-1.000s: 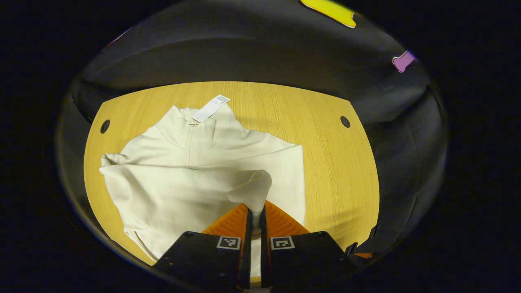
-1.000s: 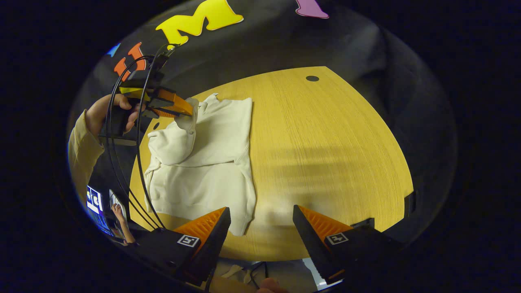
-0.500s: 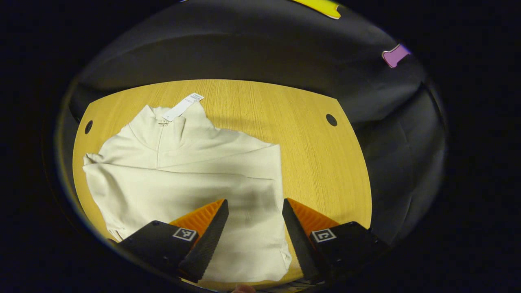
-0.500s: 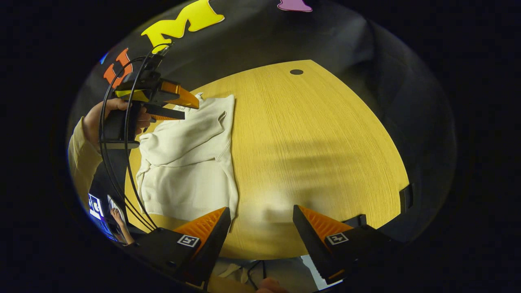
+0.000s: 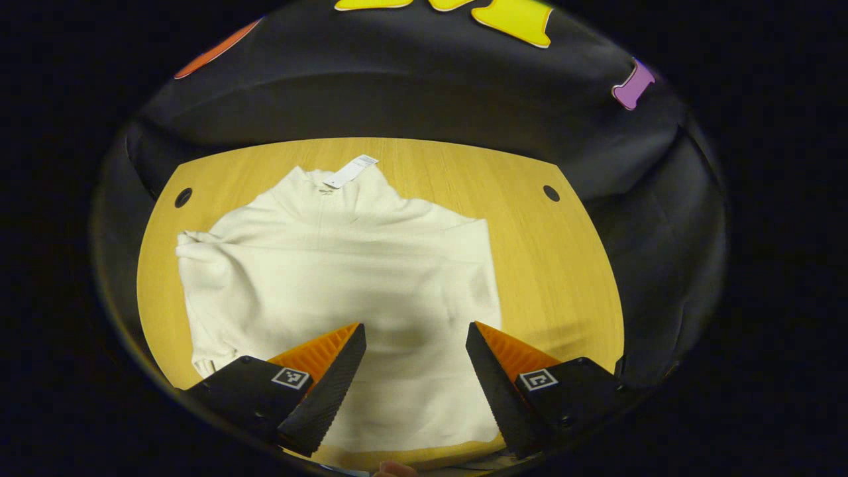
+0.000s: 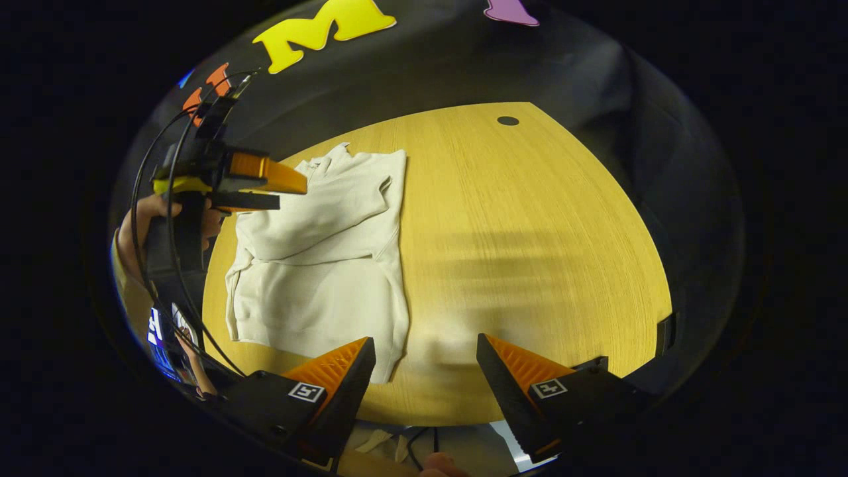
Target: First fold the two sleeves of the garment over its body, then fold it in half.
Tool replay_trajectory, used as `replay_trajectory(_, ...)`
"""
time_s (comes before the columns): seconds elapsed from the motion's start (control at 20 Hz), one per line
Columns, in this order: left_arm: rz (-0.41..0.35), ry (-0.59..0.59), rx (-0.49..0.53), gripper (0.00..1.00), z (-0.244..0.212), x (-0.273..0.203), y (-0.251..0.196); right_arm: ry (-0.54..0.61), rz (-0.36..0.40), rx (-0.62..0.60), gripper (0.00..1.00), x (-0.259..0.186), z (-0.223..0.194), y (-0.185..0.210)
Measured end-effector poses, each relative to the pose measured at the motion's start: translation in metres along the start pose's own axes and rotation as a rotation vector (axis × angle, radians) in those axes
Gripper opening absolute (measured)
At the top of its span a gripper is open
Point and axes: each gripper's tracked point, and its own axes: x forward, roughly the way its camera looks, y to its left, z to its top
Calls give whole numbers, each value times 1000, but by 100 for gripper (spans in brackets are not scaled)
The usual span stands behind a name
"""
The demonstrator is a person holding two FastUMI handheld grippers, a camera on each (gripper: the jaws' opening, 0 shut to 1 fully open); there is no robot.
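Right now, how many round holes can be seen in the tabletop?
2 in the left gripper view: one hole near the far left corner, another hole near the far right corner. The garment could hide others.

A cream garment [image 6: 324,258] lies flat over the near-left part of a wooden table [image 6: 530,245], leaving the table's right half a bare, open stretch in the right gripper view. The left gripper [image 6: 278,190], jaws apart, hangs above the garment's collar end with black cables [image 6: 173,265] looping down beside the table's left edge, crowding that side. The right gripper [image 6: 426,363], fingers spread, hovers above the near edge over bare wood. A paper tag [image 5: 350,171] lies at the collar; something pale, perhaps scraps, sits below the near edge.
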Motion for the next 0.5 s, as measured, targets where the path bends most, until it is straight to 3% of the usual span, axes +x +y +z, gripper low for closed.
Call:
replay_trajectory(0.05, 19, -1, 0, 99, -12, -8, 16, 6, 3, -10, 96, 2, -3, 6)
replay_trajectory(0.1, 31, 2, -6, 99, -26, -13, 30, 13, 3, -20, 93, 4, -6, 11)
replay_trajectory(0.2, 64, 15, -27, 99, -54, -24, 62, 30, 3, -36, 96, 10, -14, 22)
replay_trajectory(0.25, 89, 22, -39, 99, -68, -29, 79, 40, 5, -45, 92, 12, -19, 27)
replay_trajectory(0.5, 197, 74, -95, 99, -128, -52, 153, 89, 4, -82, 96, 29, -37, 55)
